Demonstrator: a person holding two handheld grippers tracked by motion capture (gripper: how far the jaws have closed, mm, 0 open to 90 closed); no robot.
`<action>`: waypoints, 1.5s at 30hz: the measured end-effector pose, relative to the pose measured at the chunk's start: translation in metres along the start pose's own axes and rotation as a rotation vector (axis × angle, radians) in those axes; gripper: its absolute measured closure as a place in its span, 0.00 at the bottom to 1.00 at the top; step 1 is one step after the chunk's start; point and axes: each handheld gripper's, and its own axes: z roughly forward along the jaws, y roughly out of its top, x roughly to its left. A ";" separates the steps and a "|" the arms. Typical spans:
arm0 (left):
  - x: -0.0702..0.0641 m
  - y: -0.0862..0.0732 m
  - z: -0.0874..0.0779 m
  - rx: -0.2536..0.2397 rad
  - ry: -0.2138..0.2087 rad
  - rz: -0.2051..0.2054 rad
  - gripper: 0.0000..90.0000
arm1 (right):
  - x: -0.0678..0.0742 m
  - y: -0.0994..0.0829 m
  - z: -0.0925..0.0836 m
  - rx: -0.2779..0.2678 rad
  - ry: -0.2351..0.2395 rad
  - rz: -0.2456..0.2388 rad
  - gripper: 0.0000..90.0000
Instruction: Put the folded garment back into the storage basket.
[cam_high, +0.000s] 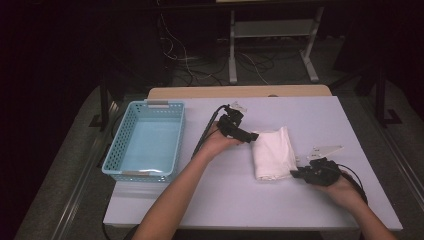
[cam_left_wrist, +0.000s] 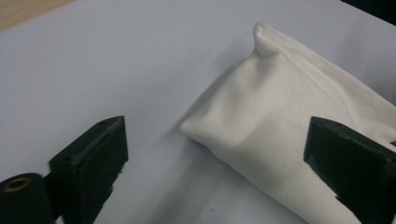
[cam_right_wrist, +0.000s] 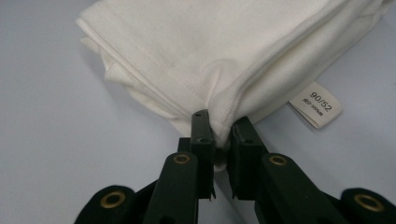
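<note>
The folded white cloth (cam_high: 272, 152) lay on the table (cam_high: 310, 115), well to the right of the blue basket (cam_high: 145, 140). The right gripper (cam_high: 296, 174) was clamped on the cloth's near right corner, beside its size tag (cam_right_wrist: 316, 108). The left gripper (cam_high: 253, 136) hovered at the cloth's far left corner with jaws apart, gripping nothing. Folding seemed finished; what remained, I judged, was taking hold on the left side and carrying the cloth into the basket, which held nothing yet.
</note>
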 end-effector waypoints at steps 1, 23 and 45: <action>0.002 0.002 0.001 0.003 0.004 0.000 0.12 | 0.000 0.000 0.000 0.001 0.000 0.001 0.90; 0.012 -0.003 0.029 0.075 -0.001 -0.030 0.37 | 0.001 0.000 0.000 0.003 -0.002 0.001 0.90; 0.017 -0.012 0.041 0.120 -0.117 -0.079 0.58 | 0.001 0.001 0.000 0.008 -0.007 -0.007 0.90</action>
